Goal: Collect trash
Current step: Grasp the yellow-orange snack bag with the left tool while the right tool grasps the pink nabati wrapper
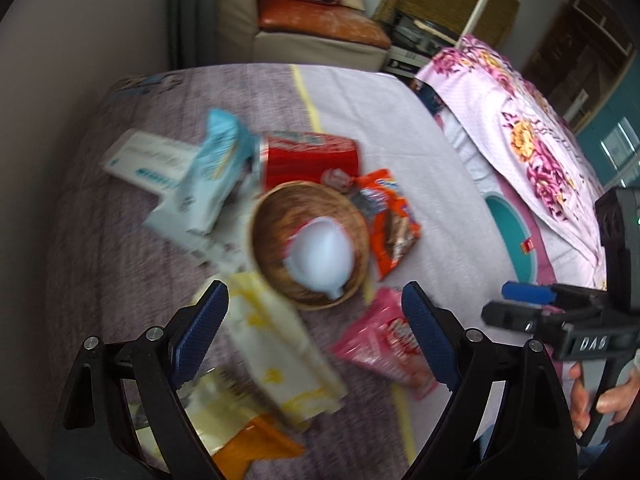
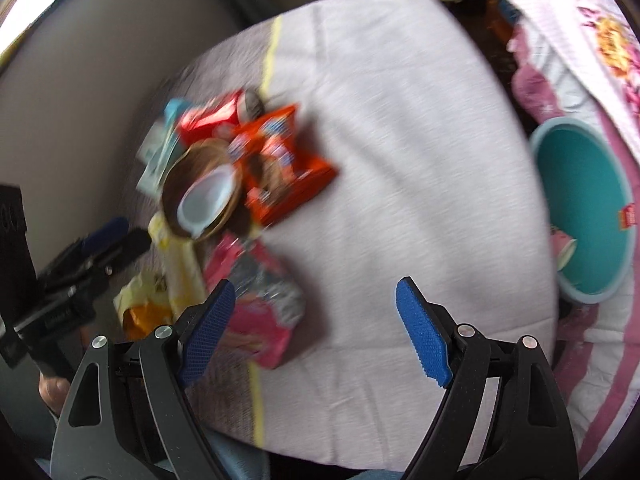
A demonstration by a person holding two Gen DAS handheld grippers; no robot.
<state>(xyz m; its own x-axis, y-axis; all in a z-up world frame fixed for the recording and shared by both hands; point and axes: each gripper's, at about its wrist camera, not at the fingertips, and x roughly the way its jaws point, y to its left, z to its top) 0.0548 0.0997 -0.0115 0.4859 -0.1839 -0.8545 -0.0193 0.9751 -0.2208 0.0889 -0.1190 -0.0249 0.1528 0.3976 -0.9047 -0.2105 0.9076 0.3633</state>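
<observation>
Crumpled snack wrappers (image 1: 394, 220) ring a wicker bowl (image 1: 272, 240); teal bin (image 2: 584, 208) well apart.

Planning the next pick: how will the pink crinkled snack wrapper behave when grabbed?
The pink crinkled snack wrapper looks thin and flat, so probably floppy and light. Its glossy film may slip between pads. Lying flat on the cloth-covered table, it likely needs an edge pinch.

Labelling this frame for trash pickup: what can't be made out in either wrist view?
- Wrapper print: motion blur smears the orange snack bag and pink wrapper in both views.
- Woven basket: the white cup hides part of its floor.
- Teal bin: left wrist view shows only a sliver behind the bed edge.
- Yellow wrapper: partly behind the left gripper.
</observation>
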